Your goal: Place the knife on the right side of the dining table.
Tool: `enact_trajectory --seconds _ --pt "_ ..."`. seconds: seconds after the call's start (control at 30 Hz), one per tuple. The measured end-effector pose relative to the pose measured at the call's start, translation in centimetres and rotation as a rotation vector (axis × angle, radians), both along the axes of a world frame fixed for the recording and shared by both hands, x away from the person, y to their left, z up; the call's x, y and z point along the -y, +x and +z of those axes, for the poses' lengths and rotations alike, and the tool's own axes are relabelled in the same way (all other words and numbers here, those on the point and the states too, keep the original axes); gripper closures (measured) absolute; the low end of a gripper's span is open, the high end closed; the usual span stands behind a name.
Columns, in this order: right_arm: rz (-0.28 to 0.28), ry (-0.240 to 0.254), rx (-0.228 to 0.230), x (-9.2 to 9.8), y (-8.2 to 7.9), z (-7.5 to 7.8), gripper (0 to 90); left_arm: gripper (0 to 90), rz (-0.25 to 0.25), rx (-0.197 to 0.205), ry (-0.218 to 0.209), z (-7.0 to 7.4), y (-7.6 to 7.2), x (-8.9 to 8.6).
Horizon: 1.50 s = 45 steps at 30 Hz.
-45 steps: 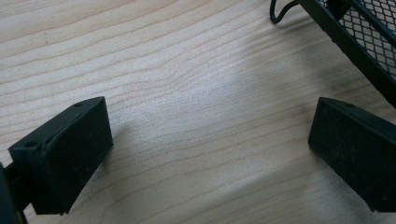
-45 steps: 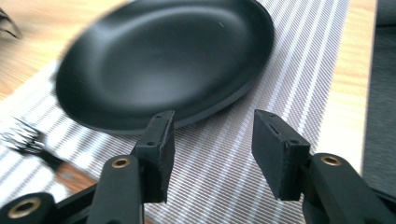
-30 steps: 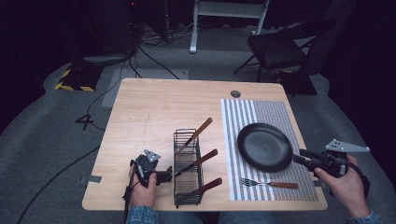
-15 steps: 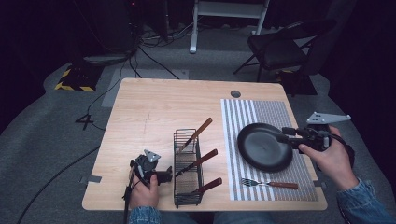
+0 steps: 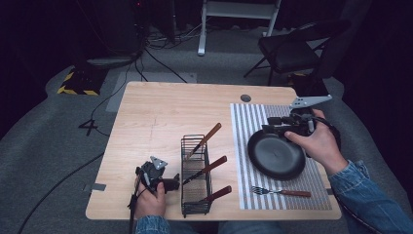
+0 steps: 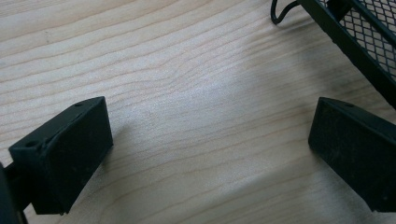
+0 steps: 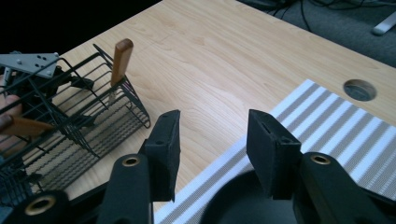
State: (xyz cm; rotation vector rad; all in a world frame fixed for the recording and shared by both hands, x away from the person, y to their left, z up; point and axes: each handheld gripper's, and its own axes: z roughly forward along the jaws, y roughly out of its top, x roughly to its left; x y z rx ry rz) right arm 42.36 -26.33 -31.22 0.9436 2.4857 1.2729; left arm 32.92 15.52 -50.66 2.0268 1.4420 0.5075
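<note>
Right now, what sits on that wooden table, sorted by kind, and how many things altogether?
Wire rack: 1
Wooden-handled utensils standing in the rack: 3
Black frying pan: 1
Fork with a wooden handle: 1
Striped placemat: 1
Total: 7 things

black pan (image 5: 275,155), grey-striped mat (image 5: 248,122), black rack (image 5: 195,175)

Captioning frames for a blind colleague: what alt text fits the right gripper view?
The right gripper, jaws open, hovers over a black pan's rim on a striped mat. Left, a wire rack holds wooden-handled utensils.
</note>
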Motion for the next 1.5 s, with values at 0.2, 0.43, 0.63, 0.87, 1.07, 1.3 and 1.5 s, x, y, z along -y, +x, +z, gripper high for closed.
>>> enact_trajectory --seconds 0.2,0.43,0.63,0.87,1.07,1.3,1.5 --pt "0.026 -0.008 -0.036 -3.0 0.7 0.8 56.8 0.0 -0.001 0.000 0.000 0.0 0.0 0.0" --pt "0.069 -0.008 -0.070 -6.5 1.4 0.7 56.8 0.0 -0.005 0.001 0.001 0.0 0.1 0.0" --pt "0.089 0.005 -0.111 -8.7 1.7 0.4 56.8 0.0 -0.005 0.001 0.002 0.0 0.1 0.0" --pt "0.090 -0.006 -0.150 -11.8 2.3 -0.5 56.1 0.0 -0.006 0.001 0.002 0.0 0.1 0.0" --pt "0.060 -0.022 -0.179 -13.1 3.1 -1.5 56.0 0.0 -0.008 0.001 0.002 0.0 0.1 -0.1" --pt "0.059 -0.012 -0.255 -14.2 3.5 -2.5 60.3 0.0 -0.008 0.001 0.003 0.0 0.1 0.0" --pt "0.148 0.003 -0.324 -14.4 3.2 -1.8 79.9 0.0 -0.008 0.001 0.002 0.0 0.1 0.0"
